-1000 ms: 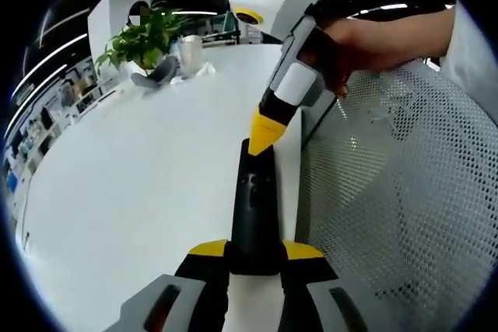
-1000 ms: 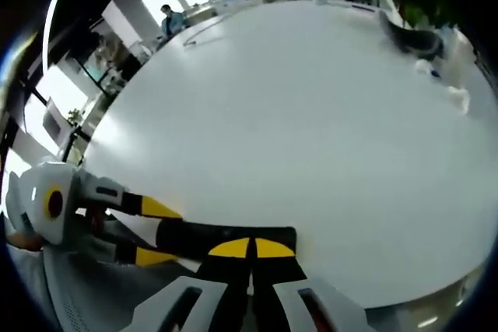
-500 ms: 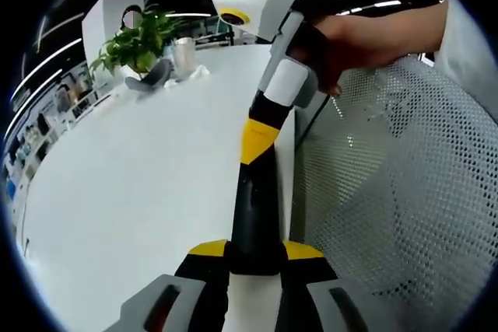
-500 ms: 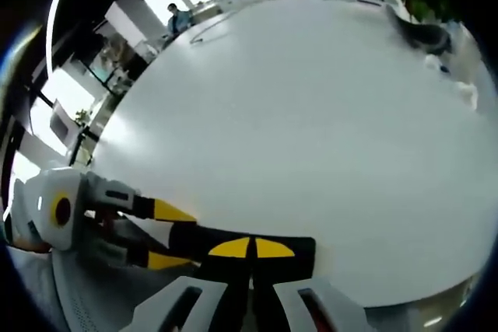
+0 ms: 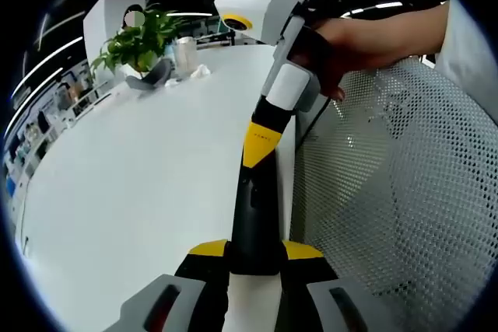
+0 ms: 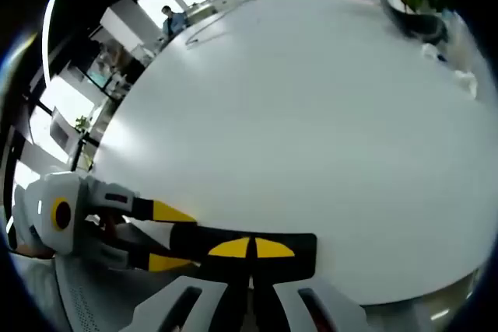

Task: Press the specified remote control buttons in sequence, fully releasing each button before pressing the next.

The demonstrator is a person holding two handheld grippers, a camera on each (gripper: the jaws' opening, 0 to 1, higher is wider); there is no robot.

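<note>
A long black remote control (image 5: pixel 253 207) lies along the middle of the left gripper view, clamped at its near end by my left gripper (image 5: pixel 255 249), whose yellow tips sit on either side of it. My right gripper (image 5: pixel 259 145) comes down from the upper right, held by a hand, with its shut yellow tips resting on the remote's far half. In the right gripper view my right gripper (image 6: pixel 250 248) is shut over the remote (image 6: pixel 299 244). There the left gripper (image 6: pixel 173 237) grips the remote from the left. The buttons are hidden.
A wide white table (image 5: pixel 140 169) stretches away under the remote. A potted plant (image 5: pixel 140 36), a grey object and a white cup stand at its far end. A white mesh chair back (image 5: pixel 389 192) fills the right side. A person (image 6: pixel 170 17) stands far off.
My right gripper's tips have slid slightly down the remote toward the left gripper. The left gripper's hold on the remote is the same.
</note>
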